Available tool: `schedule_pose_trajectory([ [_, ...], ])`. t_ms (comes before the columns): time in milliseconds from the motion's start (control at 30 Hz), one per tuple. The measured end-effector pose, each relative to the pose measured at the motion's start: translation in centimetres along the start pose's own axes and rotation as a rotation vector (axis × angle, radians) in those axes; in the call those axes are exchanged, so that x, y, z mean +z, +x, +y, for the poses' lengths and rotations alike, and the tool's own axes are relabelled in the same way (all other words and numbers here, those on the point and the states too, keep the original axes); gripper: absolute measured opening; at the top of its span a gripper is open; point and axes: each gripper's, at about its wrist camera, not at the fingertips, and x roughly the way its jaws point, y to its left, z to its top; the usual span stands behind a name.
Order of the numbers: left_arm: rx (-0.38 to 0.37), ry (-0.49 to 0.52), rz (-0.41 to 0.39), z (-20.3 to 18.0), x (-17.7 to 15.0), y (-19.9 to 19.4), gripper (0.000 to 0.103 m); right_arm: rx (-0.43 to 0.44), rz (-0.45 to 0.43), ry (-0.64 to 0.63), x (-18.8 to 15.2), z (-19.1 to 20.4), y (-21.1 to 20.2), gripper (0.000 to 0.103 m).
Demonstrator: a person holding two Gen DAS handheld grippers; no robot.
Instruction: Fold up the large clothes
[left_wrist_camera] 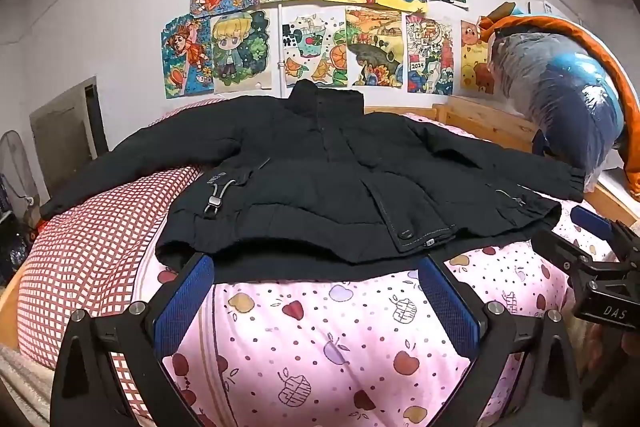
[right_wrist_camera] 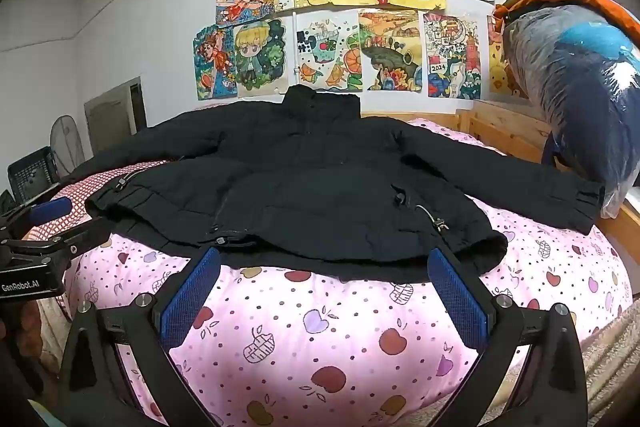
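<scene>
At nine o'clock from my left wrist camera I see the red-checked quilt (left_wrist_camera: 92,247) under the black jacket's (left_wrist_camera: 320,179) spread sleeve. The jacket lies flat, front up, across the pink apple-print cover (left_wrist_camera: 320,331), collar toward twelve o'clock below the wall drawings (left_wrist_camera: 320,19), hem nearest me. My left gripper (left_wrist_camera: 316,299) stands with its blue pads spread wide, nothing between them, just short of the hem. At three o'clock the right gripper (left_wrist_camera: 592,247) shows side-on, beside the jacket's corner.

From the right wrist camera, the left gripper (right_wrist_camera: 52,223) sits at nine o'clock near the hem's corner. My right gripper (right_wrist_camera: 320,295) is likewise fully apart and empty, tips just short of the jacket (right_wrist_camera: 320,179). At two o'clock a plastic-wrapped bundle (right_wrist_camera: 580,99) rests on the wooden bed frame (right_wrist_camera: 504,131).
</scene>
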Motion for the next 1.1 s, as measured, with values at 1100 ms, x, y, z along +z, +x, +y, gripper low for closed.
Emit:
schedule_pose_trajectory([
  [1100,-0.019,-0.012,0.015,0.3,-0.4,0.2,0.103,-0.004,0.0,0.001,-0.4,-0.2,-0.1,0.102],
])
